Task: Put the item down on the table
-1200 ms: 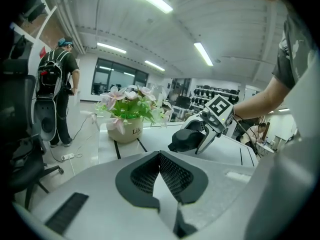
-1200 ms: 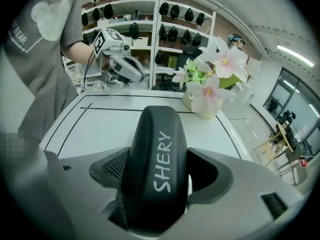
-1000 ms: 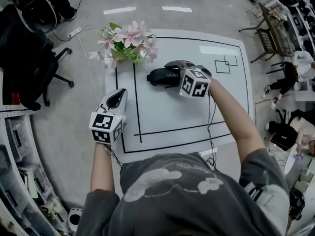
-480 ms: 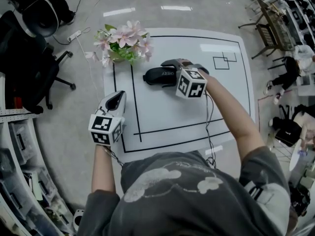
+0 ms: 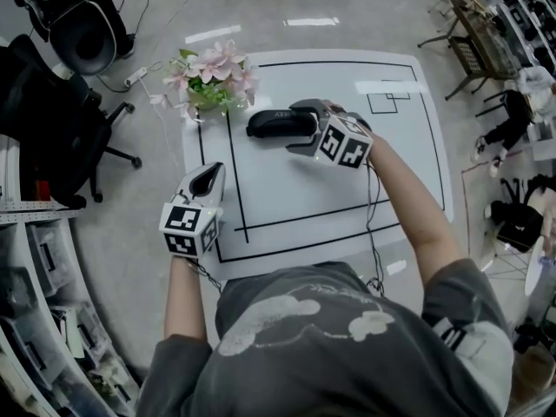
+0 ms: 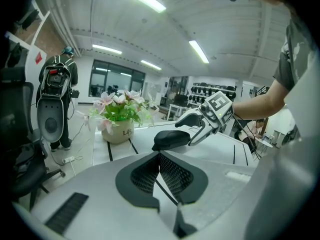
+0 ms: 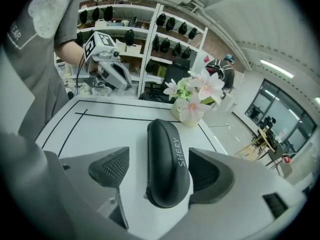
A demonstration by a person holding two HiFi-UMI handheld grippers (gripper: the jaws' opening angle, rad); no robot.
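A black oblong case [image 5: 276, 123] marked "SHERY" lies on the white table [image 5: 347, 198], just right of the flower pot. My right gripper [image 5: 300, 127] straddles its near end. In the right gripper view the case [image 7: 167, 159] sits between the jaws of the right gripper [image 7: 160, 166], with bare table showing between the left pad [image 7: 110, 166] and the case, so the jaws stand open. My left gripper [image 5: 208, 174] hovers at the table's left edge. Its pads [image 6: 159, 156] meet with nothing between them. From there the case [image 6: 172, 138] and right gripper [image 6: 197, 126] are visible ahead.
A pot of pink flowers [image 5: 208, 81] stands at the table's far left corner, close to the case. Black lines mark rectangles on the tabletop. An office chair [image 5: 52, 137] and shelving stand on the floor to the left, with chairs and clutter to the right.
The right gripper and the case have shifted a little farther away and left, toward the flowers. The left gripper has barely moved.
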